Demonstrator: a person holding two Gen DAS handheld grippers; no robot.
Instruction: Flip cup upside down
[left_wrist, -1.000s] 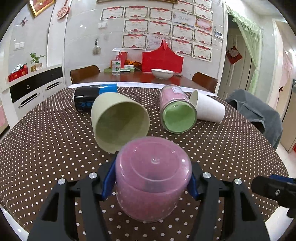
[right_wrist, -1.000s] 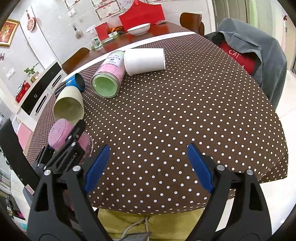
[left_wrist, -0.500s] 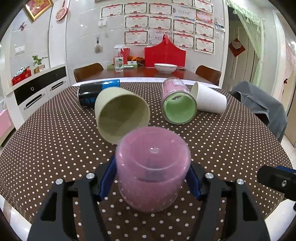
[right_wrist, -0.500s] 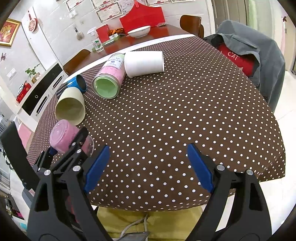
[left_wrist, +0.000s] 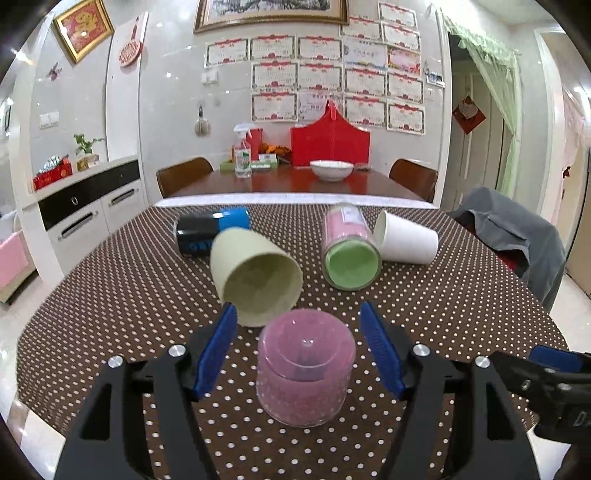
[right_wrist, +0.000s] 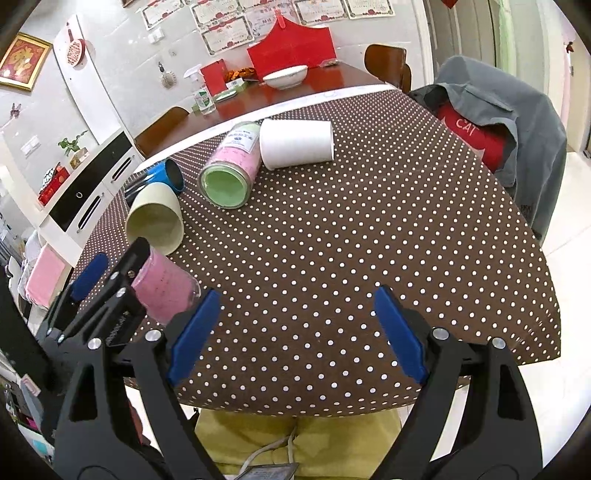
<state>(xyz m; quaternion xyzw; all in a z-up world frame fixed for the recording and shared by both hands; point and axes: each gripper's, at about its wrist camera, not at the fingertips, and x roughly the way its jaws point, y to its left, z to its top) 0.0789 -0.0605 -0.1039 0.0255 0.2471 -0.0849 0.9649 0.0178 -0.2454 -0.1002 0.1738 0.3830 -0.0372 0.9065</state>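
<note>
A translucent pink cup (left_wrist: 306, 369) stands upside down on the dotted tablecloth (left_wrist: 461, 295), base up. My left gripper (left_wrist: 299, 350) is open, its blue pads apart on either side of the cup and not touching it. The cup also shows in the right wrist view (right_wrist: 164, 286) at the left, behind the left gripper's finger. My right gripper (right_wrist: 295, 332) is open and empty over the table's near edge.
Lying on their sides behind the pink cup: a pale green cup (left_wrist: 255, 277), a black-and-blue cup (left_wrist: 210, 229), a pink jar with a green lid (left_wrist: 351, 251), a white paper cup (left_wrist: 406, 240). A chair with a grey jacket (right_wrist: 498, 122) stands at the right.
My left gripper has opened and let go of the pink cup, which now stands base-up on the table. The left gripper has drawn back a little. The right gripper has stayed open.
</note>
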